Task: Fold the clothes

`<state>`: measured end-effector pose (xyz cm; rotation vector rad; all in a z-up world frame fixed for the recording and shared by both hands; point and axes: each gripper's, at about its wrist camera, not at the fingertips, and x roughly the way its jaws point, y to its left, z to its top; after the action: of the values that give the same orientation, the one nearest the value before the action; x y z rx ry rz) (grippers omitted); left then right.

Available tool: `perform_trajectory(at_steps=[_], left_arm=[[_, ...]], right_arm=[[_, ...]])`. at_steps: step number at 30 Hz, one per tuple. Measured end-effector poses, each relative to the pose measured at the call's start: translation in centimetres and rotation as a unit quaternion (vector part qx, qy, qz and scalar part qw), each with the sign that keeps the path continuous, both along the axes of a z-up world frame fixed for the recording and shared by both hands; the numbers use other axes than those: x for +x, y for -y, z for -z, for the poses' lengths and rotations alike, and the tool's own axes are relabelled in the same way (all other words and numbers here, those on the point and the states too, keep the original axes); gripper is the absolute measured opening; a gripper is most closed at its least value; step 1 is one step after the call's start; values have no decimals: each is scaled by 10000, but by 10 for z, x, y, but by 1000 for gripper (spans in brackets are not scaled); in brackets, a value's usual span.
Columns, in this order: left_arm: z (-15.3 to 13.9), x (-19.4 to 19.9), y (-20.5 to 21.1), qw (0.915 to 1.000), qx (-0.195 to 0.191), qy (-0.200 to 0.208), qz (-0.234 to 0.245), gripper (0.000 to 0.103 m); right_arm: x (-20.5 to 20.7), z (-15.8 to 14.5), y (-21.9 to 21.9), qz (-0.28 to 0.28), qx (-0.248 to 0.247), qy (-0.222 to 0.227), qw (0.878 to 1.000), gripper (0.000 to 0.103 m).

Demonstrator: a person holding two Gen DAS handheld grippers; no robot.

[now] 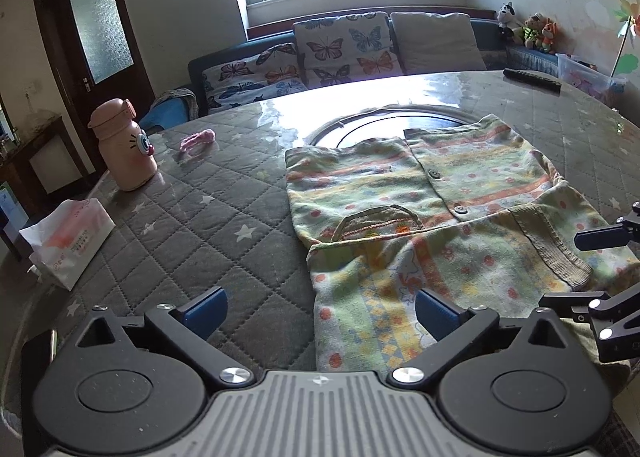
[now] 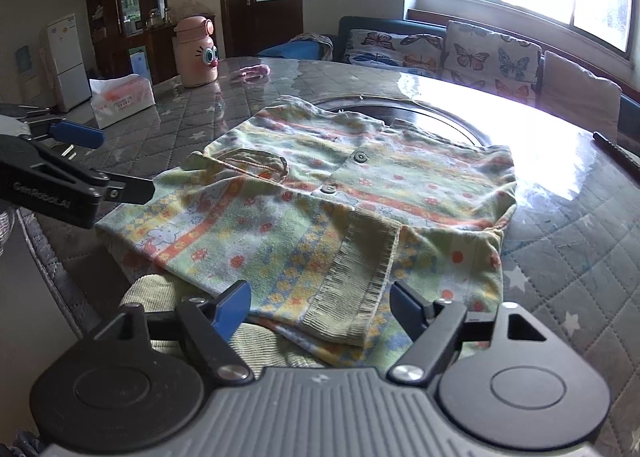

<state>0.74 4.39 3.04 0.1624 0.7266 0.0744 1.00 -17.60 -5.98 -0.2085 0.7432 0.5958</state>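
Observation:
A green patterned child's shirt (image 1: 440, 193) (image 2: 360, 193) with buttons lies partly folded on the quilted grey table (image 1: 200, 225), its sleeves laid across the front. My left gripper (image 1: 320, 311) stands open wide at the shirt's near left edge, one blue pad over bare table and the other over cloth. In the right wrist view the left gripper (image 2: 112, 163) hovers at the shirt's left corner. My right gripper (image 2: 320, 309) is open, with the ribbed sleeve cuff (image 2: 352, 269) lying loose between its fingers, untouched by the pads. In the left wrist view the right gripper (image 1: 580, 269) shows at the right edge.
A pink bottle (image 1: 124, 149) (image 2: 198, 53), a tissue pack (image 1: 68, 241) (image 2: 122, 97) and a pink hair band (image 1: 196, 141) sit on the table's left side. A dark remote (image 1: 532, 79) lies far right. A dark turntable (image 1: 384, 125) lies behind the shirt, a sofa beyond.

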Motion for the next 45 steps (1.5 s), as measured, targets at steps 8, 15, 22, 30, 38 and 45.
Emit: perform_trajectory(at_steps=[8, 15, 22, 30, 38, 45], left_arm=[[-5, -11, 1, 9999, 11, 106, -17, 103], [-7, -18, 5, 9999, 15, 164, 12, 103], [-8, -21, 8, 9998, -2, 182, 59, 103], [4, -9, 5, 10000, -22, 45, 51, 103], [11, 11, -5, 10000, 31, 19, -33, 103], [22, 30, -17, 9997, 126, -171, -138, 103]], right_arm=[[-6, -3, 2, 109, -19, 79, 9999, 88], [-13, -11, 4, 171, -4, 220, 9996, 94], [-17, -20, 6, 215, -31, 423, 9989, 103], [-3, -22, 0, 397, -381, 500, 9972, 103], [19, -20, 2, 538, -393, 504, 9965, 103], [50, -13, 3, 749, -478, 496, 9948, 103]])
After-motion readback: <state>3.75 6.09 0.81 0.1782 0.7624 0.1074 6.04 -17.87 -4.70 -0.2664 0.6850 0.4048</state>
